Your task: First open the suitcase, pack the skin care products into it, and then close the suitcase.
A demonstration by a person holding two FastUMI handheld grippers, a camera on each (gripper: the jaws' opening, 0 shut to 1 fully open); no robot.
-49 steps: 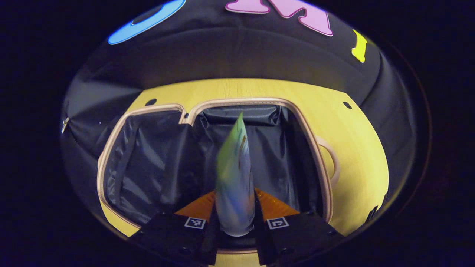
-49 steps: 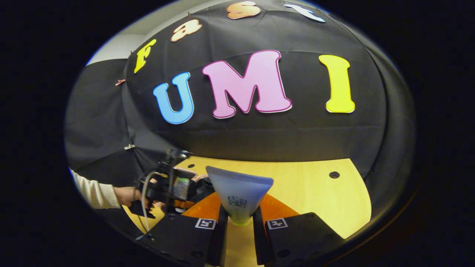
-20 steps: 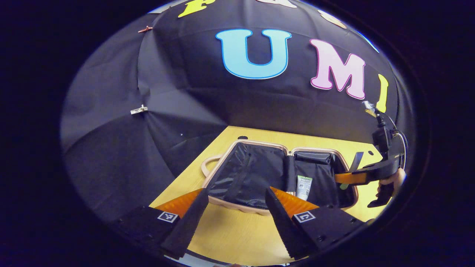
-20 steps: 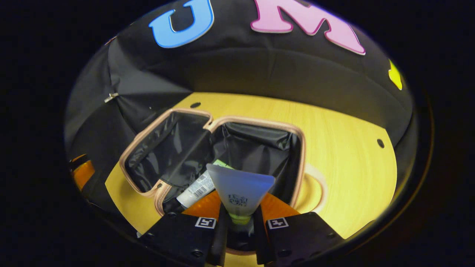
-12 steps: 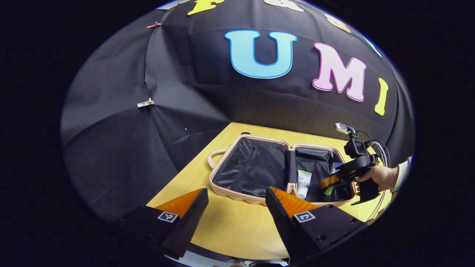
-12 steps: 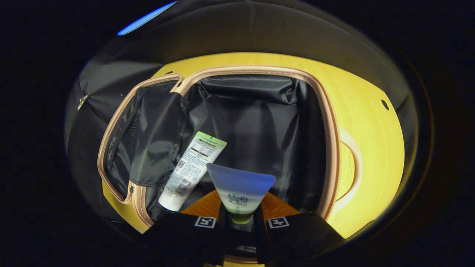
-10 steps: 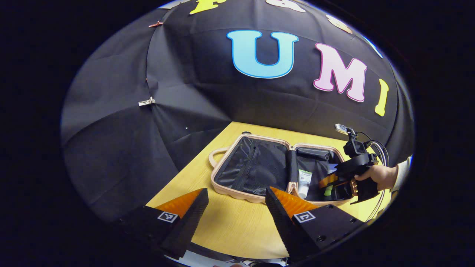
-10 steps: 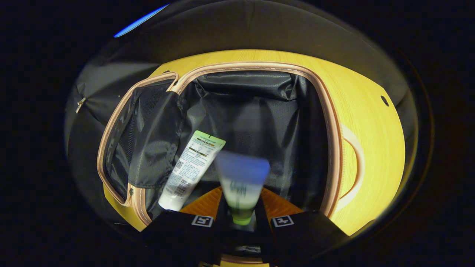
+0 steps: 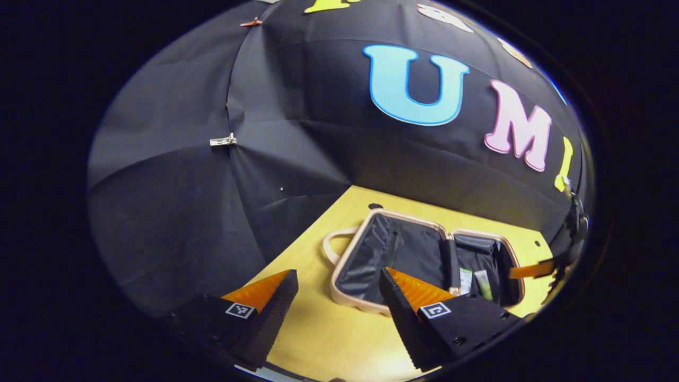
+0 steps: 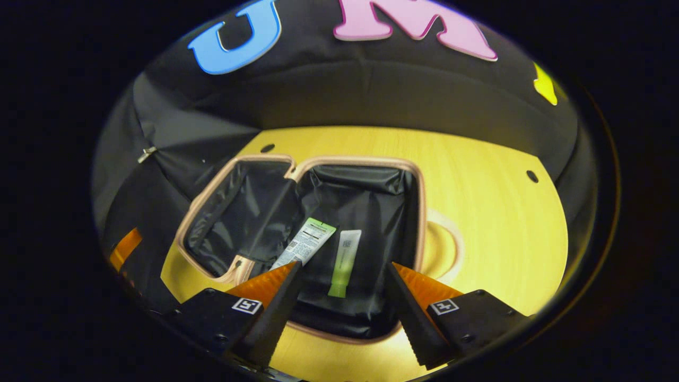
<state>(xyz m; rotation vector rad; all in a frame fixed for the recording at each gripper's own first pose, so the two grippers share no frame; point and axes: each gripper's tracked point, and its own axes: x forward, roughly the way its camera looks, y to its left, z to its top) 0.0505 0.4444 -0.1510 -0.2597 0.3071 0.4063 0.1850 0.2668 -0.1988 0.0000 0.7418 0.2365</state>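
- Your suitcase [image 10: 419,212] lies wide open on the surface [image 10: 493,223], both dark-lined halves face up, so the opening step looks done.
- Two skin care products are in its right-hand half: a white tube [image 10: 306,243] with a green end, and just beside it, on the side nearer the suitcase's handle, a green tube [image 10: 344,256] with its cap pointing toward you.
- Your right claw [image 10: 344,294] hangs above the near edge of the suitcase with its jaws spread wide and nothing between them; the green tube lies below the gap, not gripped.
- Your left claw [image 9: 339,297] sits off the lid side of the suitcase [image 9: 350,265], also spread wide and empty.
- I judge packing finished as far as the pictures show, since I see no other product outside the suitcase; what is left is to fold the lid half over and close it.
- The surface is bare pale wood with a few small dark holes, one beyond the suitcase's far edge.
- Black cloth walls rise behind the suitcase, pinned at a seam with a small clip [image 9: 223,141].
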